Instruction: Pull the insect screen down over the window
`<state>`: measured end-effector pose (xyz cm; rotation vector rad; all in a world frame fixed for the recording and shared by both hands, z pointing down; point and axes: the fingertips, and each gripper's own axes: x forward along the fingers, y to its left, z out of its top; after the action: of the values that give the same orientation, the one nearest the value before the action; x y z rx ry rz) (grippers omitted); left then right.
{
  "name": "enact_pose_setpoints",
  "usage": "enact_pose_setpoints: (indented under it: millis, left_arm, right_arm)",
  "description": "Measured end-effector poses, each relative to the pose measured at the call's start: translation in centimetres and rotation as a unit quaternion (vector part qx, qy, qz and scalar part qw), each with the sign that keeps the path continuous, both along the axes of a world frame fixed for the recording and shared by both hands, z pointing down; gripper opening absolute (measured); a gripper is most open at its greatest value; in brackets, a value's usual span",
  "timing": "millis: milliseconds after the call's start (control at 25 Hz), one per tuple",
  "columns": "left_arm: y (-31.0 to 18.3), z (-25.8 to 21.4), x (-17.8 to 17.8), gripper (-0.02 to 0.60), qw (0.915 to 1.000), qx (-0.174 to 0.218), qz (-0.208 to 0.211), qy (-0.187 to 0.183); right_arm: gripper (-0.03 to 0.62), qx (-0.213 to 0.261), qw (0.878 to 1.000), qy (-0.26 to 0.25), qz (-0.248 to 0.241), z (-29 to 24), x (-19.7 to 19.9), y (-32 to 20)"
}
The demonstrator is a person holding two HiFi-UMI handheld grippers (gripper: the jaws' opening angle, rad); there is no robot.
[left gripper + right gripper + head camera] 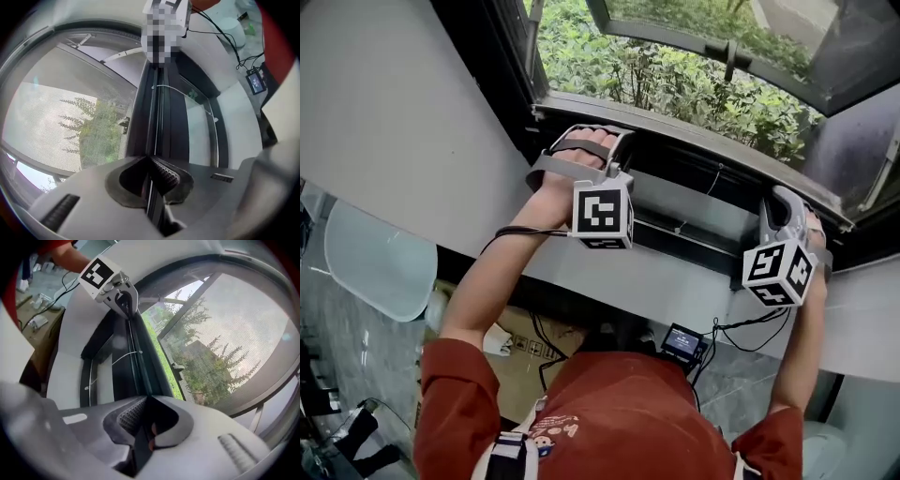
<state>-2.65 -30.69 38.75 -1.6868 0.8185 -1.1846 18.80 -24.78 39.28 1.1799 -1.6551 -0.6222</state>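
Nearest the person, the left gripper (151,176) has its ribbed pads (165,174) pinched tight on the thin edge of the insect screen's dark pull bar (161,117). The right gripper (143,420) straddles the same bar toward its other end, with a dark slit beside the bar, so those jaws look slack rather than pressing. From the head view both grippers sit low at the grey window sill (675,281), well apart, with the bar running between them and a thin white pull cord (206,108) looped along it. The bar looks slim, rigid and light, and its smooth finish is probably slippery. It is the right place to take hold, near both ends and evenly, so it does not skew in its side tracks (a roller spring may well tug it back up if it is not latched). Beyond it the mesh (225,333) is drawn taut across the opening. It looks soft and easy to tear, so it is best not gripped. Past the mesh are the swung-out window sash (722,47) and green shrubs (656,75).
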Motion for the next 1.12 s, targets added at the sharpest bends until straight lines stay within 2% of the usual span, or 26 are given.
enact_pose_setpoints:
  millis: [360,520,680,960,1120]
  left_arm:
    - [0.5,0.3,-0.3,0.020,0.9998,-0.015,0.008,-0.009]
    - [0.9,0.5,-0.8,0.017,0.9994,-0.023,0.010,-0.022]
    - [0.8,0.8,-0.6,0.015,0.9983,-0.048,0.011,-0.032]
    - [0.3,0.7,-0.4,0.017,0.9947,-0.097,0.014,-0.033]
    - [0.8,0.9,-1.5,0.017,0.9940,-0.099,0.012,-0.046]
  right_arm:
    - [0.034,0.001,0.999,0.032,-0.006,0.0,-0.1,0.5]
    - [0.032,-0.022,0.999,0.034,-0.013,0.2,-0.5,0.9]
    - [0.031,-0.062,0.998,0.025,-0.015,0.8,-0.2,0.7]
    - [0.029,-0.078,0.997,0.019,-0.016,0.4,-0.2,0.3]
    - [0.031,-0.078,0.997,0.000,-0.016,0.6,-1.3,0.4]
